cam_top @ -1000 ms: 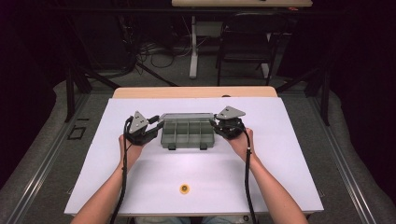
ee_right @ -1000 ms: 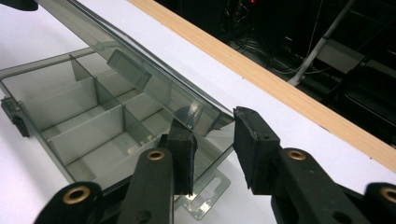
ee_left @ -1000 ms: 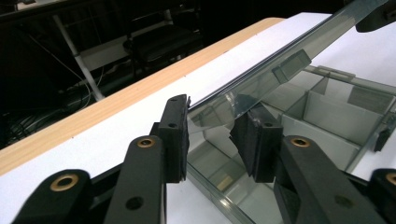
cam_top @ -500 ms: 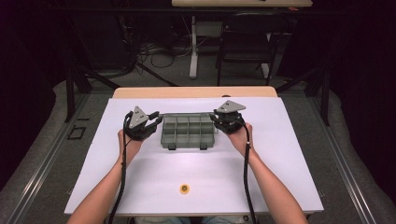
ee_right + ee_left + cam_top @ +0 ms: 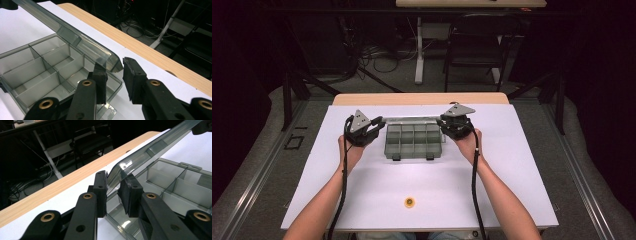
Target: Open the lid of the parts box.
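Observation:
A clear grey compartment box (image 5: pixel 413 143) stands open on the white table (image 5: pixel 512 165), its several compartments empty. Its lid (image 5: pixel 412 120) is tilted up along the far side. My left gripper (image 5: pixel 376 125) sits at the lid's left end. Its jaws have just been closing, and the lid's corner (image 5: pixel 115 176) is pinched between the pads (image 5: pixel 100 192). My right gripper (image 5: pixel 445 123) is at the lid's right end. There the lid's corner (image 5: pixel 113 62) fills the gap between the fingers (image 5: pixel 132 75), one pad showing through the plastic.
A small yellow disc (image 5: pixel 410 202) lies on the table near the person's edge. A strip of bare wood (image 5: pixel 422 98) runs along the far edge. Beyond it are a dark chair (image 5: pixel 477 45), desk legs and cables on the floor.
Both hands have edged slightly toward the far side at the lid's ends. The box base has stayed in place.

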The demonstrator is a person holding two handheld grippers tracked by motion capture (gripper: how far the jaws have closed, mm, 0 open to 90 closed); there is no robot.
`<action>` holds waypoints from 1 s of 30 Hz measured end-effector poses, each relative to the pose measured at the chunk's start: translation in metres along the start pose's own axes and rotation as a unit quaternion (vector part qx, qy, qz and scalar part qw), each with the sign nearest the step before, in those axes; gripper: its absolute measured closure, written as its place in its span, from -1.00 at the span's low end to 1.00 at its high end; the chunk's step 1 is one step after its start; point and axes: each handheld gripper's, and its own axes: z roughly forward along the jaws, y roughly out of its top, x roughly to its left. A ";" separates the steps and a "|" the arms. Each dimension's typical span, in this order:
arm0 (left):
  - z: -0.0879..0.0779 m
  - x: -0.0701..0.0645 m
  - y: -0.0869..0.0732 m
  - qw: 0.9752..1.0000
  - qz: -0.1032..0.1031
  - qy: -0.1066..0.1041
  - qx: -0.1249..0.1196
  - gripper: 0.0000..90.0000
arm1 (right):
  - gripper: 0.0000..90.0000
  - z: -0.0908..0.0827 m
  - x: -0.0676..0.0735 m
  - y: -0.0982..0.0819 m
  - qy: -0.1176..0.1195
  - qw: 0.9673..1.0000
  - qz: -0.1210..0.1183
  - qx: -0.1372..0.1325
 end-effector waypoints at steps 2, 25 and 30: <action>0.001 0.001 0.000 1.000 -0.003 -0.001 0.001 0.68 | 0.62 0.000 0.000 0.000 0.000 1.000 0.002 -0.001; 0.010 0.008 0.004 1.000 -0.008 0.000 0.008 0.70 | 0.66 0.000 -0.002 0.006 -0.005 1.000 0.011 0.001; 0.013 0.009 0.005 1.000 -0.008 0.002 0.011 0.70 | 0.69 0.004 -0.006 0.009 -0.009 1.000 0.014 0.005</action>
